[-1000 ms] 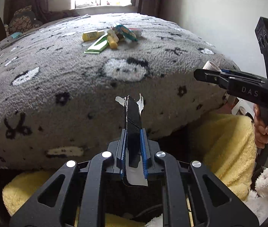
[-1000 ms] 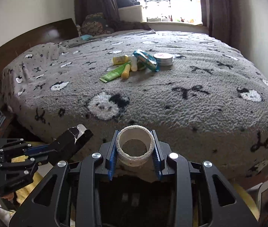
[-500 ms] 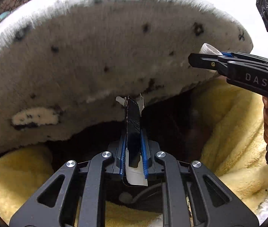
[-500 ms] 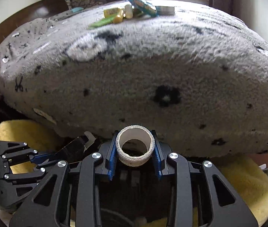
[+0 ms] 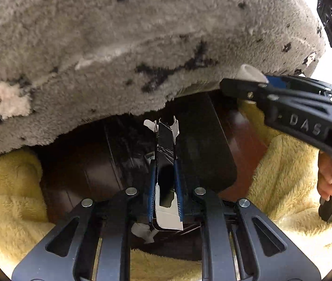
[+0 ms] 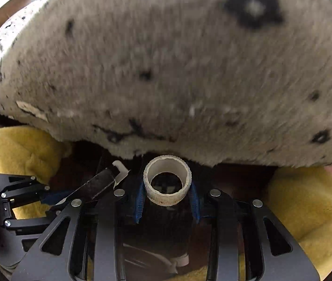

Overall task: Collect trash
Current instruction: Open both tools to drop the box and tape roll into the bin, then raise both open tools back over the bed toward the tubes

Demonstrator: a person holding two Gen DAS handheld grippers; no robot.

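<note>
My left gripper point(image 5: 165, 164) is shut on a flattened black carton point(image 5: 165, 145) with torn white flaps, held upright below the bed's edge. The carton also shows in the right wrist view point(image 6: 100, 182) at lower left. My right gripper point(image 6: 167, 187) is shut on a white tape roll core point(image 6: 167, 181), an empty ring. The right gripper also shows in the left wrist view point(image 5: 247, 82) at right, with the core point(image 5: 251, 73) at its tip. Both are low over a dark bin with a black liner point(image 5: 203, 145).
The grey fleece bed cover point(image 5: 119, 46) with black marks overhangs above both grippers and fills the upper half of the right wrist view point(image 6: 177, 70). Yellow fluffy blankets point(image 5: 9, 199) lie left and right point(image 6: 306, 210) of the dark opening.
Both grippers have dropped from above the bed to below its edge, still holding the carton and the core. The items on top of the bed have gone out of view.
</note>
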